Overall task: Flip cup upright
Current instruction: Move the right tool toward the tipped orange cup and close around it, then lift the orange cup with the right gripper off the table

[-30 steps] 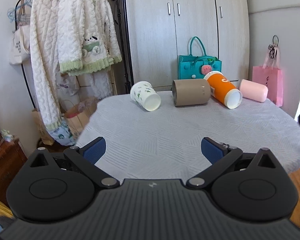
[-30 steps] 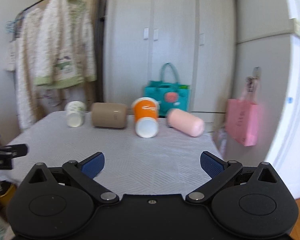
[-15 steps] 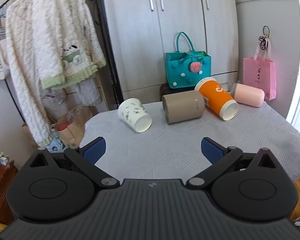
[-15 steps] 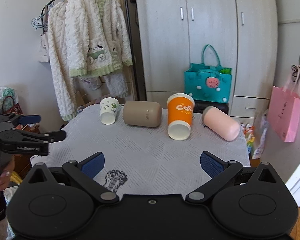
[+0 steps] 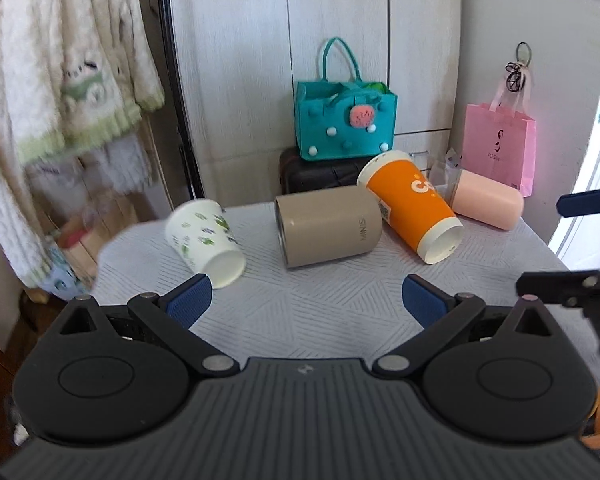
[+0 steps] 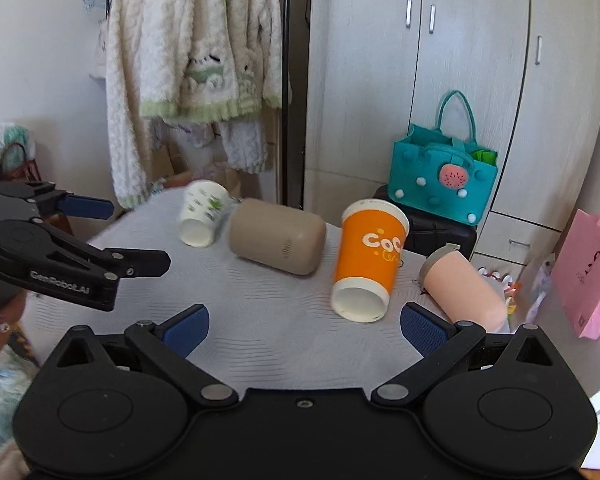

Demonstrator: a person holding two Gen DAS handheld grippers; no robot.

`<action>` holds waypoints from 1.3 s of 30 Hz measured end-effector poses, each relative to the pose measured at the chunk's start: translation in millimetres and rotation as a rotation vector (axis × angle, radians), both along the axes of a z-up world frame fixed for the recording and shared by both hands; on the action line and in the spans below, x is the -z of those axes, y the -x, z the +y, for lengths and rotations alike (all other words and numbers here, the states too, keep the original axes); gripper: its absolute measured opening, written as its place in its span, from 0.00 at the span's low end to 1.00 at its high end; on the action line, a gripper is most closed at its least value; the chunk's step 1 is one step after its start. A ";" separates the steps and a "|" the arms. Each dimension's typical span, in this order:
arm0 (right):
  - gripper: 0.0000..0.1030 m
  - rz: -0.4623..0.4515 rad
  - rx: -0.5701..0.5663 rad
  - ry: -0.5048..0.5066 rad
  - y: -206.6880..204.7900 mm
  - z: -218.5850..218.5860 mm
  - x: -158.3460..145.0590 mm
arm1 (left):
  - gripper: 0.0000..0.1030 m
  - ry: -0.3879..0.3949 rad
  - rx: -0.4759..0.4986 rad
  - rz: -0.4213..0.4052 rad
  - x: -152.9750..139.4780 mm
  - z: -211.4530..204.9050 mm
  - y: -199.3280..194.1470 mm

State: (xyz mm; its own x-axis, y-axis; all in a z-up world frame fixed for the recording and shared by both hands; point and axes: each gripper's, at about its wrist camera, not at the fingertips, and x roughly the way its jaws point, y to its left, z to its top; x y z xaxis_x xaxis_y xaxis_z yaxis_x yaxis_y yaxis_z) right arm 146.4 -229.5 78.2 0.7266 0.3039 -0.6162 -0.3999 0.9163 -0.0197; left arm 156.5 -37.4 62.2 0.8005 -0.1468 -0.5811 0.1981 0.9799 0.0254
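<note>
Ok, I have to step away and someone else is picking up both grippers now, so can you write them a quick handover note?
Left hand-held gripper: open, empty, over the table's near edge.
Right hand-held gripper: open, empty, facing the orange cup.
All four cups lie on their sides in a row: white cup, tan cup, orange cup, pink cup.
Done: nothing upright yet.
Left: grasp and stand each cup up.

A white cup [image 5: 205, 240] with green leaf prints, a tan cup [image 5: 327, 229], an orange cup [image 5: 414, 205] and a pink cup [image 5: 487, 204] on a grey-white patterned cloth [image 5: 320, 300].
</note>
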 end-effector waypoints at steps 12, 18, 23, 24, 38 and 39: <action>1.00 0.107 -0.011 0.036 -93.0 -0.8 35.4 | 1.00 0.098 -0.046 0.055 29.2 14.3 -51.4; 0.99 0.137 0.044 0.072 -140.8 -0.1 50.2 | 1.00 0.128 -0.059 0.053 33.9 25.9 -59.2; 0.79 0.200 0.071 0.065 -167.6 -0.9 64.6 | 1.00 0.123 -0.055 0.063 38.3 29.2 -61.8; 0.75 0.211 0.068 0.066 -169.2 -0.4 66.8 | 1.00 0.123 -0.054 0.065 38.9 29.8 -62.4; 0.73 0.115 0.081 0.124 -127.5 5.1 50.7 | 1.00 0.134 -0.048 0.066 41.4 31.7 -51.8; 0.73 0.110 0.086 0.124 -123.6 4.5 49.7 | 1.00 0.137 -0.047 0.066 41.0 31.4 -50.4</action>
